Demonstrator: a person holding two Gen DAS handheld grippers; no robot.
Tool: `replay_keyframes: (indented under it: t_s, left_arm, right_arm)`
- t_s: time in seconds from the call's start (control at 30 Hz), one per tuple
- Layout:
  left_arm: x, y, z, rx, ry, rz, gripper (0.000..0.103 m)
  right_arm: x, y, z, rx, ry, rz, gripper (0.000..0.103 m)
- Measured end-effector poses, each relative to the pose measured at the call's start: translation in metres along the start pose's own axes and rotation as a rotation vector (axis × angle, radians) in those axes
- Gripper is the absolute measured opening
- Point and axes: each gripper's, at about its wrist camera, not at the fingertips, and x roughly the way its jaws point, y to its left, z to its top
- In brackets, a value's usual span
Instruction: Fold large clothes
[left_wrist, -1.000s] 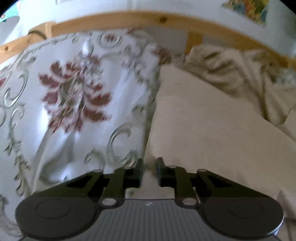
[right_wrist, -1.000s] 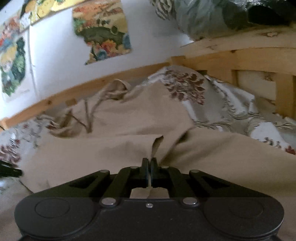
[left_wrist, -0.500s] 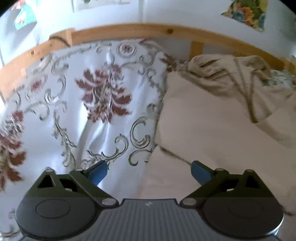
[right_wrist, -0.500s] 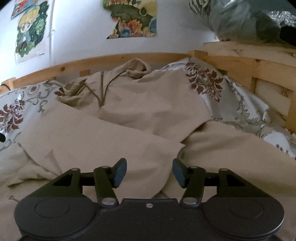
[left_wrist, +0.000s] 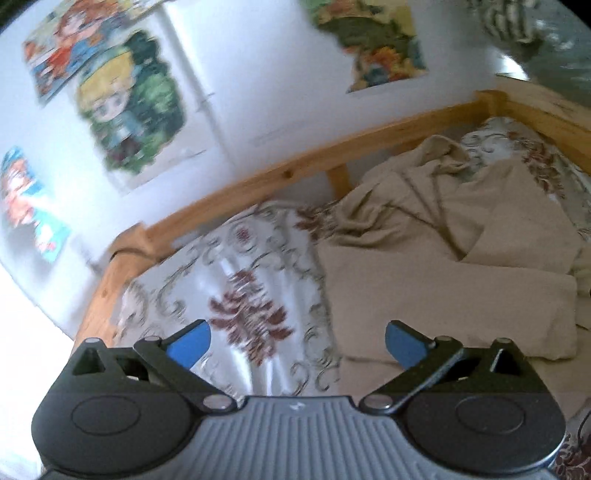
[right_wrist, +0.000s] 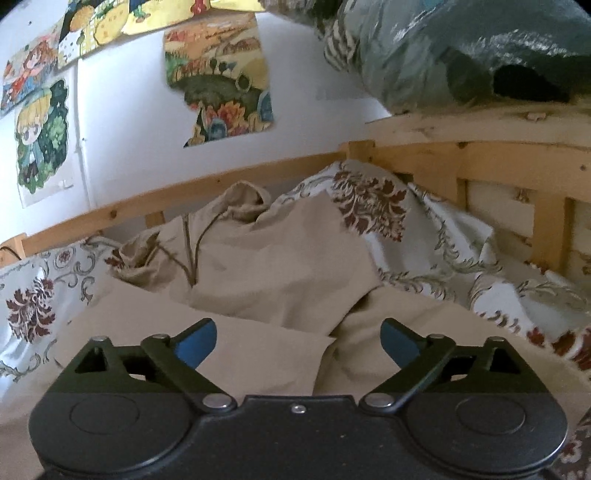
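Your left gripper (left_wrist: 297, 341) and right gripper (right_wrist: 297, 341) are opening wide, holding nothing, above the beige hoodie (right_wrist: 280, 266).

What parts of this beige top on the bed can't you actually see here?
- Beige garment, right wrist view: its near edge is hidden behind the right gripper.
- Left wrist view: its right side is cut off by the picture edge.
- Posters, left wrist view: blurred, details unclear.
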Motion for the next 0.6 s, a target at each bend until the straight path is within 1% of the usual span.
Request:
replay_keyframes:
  t_s: [0.1, 0.2, 0.27, 0.37, 0.43, 0.47, 0.5, 0.53, 0.6]
  left_arm:
    - [0.036, -0.015, 0.005, 0.005, -0.01, -0.042, 0.102]
    - [0.093, -0.023, 0.012, -0.033, -0.011, -0.098, 0.102]
    - [0.127, -0.019, 0.011, -0.071, 0.009, -0.106, 0.102]
    - [0.175, -0.01, 0.018, -0.117, -0.013, -0.094, 0.102]
    - [0.202, -0.006, 0.027, -0.139, -0.05, -0.089, 0.102]
    - [0.213, -0.003, 0.03, -0.156, -0.085, -0.09, 0.102]
    - [0.222, -0.001, 0.031, -0.177, -0.134, -0.089, 0.102]
    - [0.231, 0.0, 0.03, -0.211, -0.207, -0.088, 0.102]
    - [0.245, -0.002, 0.023, -0.262, -0.292, -0.084, 0.102]
  right_arm:
    - [-0.004, -0.003, 0.002, 0.006, -0.015, -0.02, 0.101]
    - [-0.003, -0.004, -0.002, -0.008, -0.018, -0.056, 0.102]
    - [0.0, -0.004, -0.006, -0.037, -0.025, -0.094, 0.102]
    - [0.016, -0.004, -0.008, -0.085, -0.04, -0.14, 0.102]
    - [0.028, -0.006, -0.005, -0.087, -0.066, -0.165, 0.102]
    - [0.034, -0.007, -0.001, -0.074, -0.079, -0.176, 0.102]
    - [0.038, -0.008, 0.001, -0.056, -0.095, -0.19, 0.101]
    - [0.041, -0.009, 0.002, -0.037, -0.117, -0.216, 0.097]
    - [0.044, -0.009, 0.0, -0.023, -0.143, -0.252, 0.096]
